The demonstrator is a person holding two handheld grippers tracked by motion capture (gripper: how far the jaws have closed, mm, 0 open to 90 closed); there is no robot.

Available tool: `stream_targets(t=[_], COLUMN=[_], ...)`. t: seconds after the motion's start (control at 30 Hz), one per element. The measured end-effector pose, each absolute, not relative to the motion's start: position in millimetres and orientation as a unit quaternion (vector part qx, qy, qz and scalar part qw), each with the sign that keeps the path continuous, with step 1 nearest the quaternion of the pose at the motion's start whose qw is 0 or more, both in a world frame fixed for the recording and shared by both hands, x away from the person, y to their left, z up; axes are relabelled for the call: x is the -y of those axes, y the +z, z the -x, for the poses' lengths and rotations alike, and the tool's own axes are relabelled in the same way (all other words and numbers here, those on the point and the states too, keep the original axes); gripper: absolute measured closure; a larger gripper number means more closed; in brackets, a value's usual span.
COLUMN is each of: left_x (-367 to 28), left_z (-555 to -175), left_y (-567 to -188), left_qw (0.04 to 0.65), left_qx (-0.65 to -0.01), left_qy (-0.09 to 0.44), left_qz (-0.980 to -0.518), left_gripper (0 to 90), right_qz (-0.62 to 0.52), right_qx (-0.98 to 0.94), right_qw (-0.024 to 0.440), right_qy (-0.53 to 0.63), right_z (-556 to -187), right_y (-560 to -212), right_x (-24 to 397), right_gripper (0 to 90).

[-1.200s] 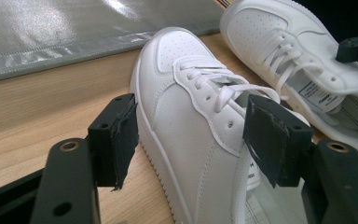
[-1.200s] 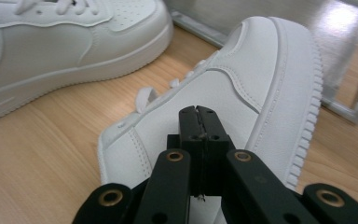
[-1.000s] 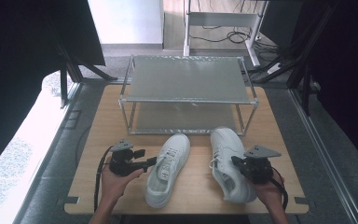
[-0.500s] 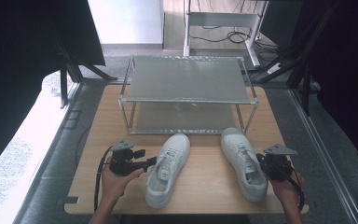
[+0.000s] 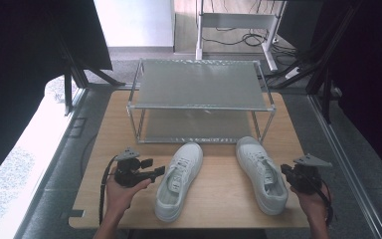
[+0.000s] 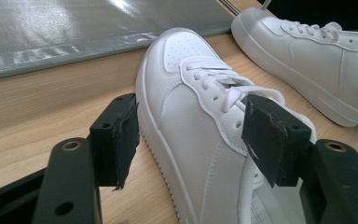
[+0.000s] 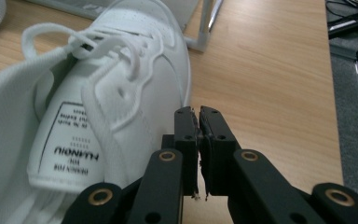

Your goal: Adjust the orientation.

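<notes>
Nearest the person, at about 7 o'clock on the wooden table, the left gripper lies in the left hand with its jaws set wide. In the left gripper view the left shoe stands between the two pads; the far pad lies against or just short of the laces, and contact is hard to judge from this angle, so the shoe is probably not yet clamped.

At about 5 o'clock, the right gripper has its jaws nearly together with a thin slit between them, having just been opening slightly; nothing sits between them. It lies just beside the outer flank of the right shoe, near the heel opening.

Both shoes lie with long axes running roughly from 6 toward 12 o'clock, toes pointing at the rack; the left shoe leans toward 1 o'clock, the right toward 11. Each shoe sits inboard of its own gripper, so the left gripper is the nearer tool for the left shoe.

Farthest, at 12 o'clock, the two-tier rack stands with both shelves bare.
</notes>
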State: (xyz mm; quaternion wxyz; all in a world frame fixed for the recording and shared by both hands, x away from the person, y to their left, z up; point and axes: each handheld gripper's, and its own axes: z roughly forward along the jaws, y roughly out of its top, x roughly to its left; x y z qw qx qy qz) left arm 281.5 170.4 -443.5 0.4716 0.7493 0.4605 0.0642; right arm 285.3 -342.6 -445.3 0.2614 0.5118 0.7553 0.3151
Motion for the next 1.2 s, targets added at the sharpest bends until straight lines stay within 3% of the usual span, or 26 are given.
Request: stream_targets(t=[0.2,0.4,0.53,0.67,1.2], left_x=[-175.4,-178.1,-178.9,-179.2,-181.4], left_z=[-280.1,-278.9,-278.8,-278.9,-278.8], left_y=[-438.8,-436.0,-435.8,-435.9,-434.7], left_qw=[0.478,0.484,0.485,0.486,0.488], left_qx=[-0.465,-0.464,-0.465,-0.466,-0.466], left_qy=[0.069,0.067,0.066,0.064,0.063], left_qz=[-0.742,-0.738,-0.738,-0.736,-0.735], left_gripper=[36.1,36.2,36.2,36.3,36.4], right_qz=[-0.525,-0.471,-0.432,-0.424,-0.441], right_qx=[-0.737,-0.752,-0.781,-0.804,-0.809], right_qw=[0.266,0.245,0.21,0.208,0.213], right_qy=[0.333,0.39,0.4,0.362,0.327], right_z=[-265.1,-236.8,-220.3,-207.8,-209.6], right_y=[-435.6,-413.5,-422.1,-442.0,-443.5], right_x=[349.4,319.5,290.5,276.7,293.7], right_gripper=[86.8,89.5,89.7,89.7,89.9])
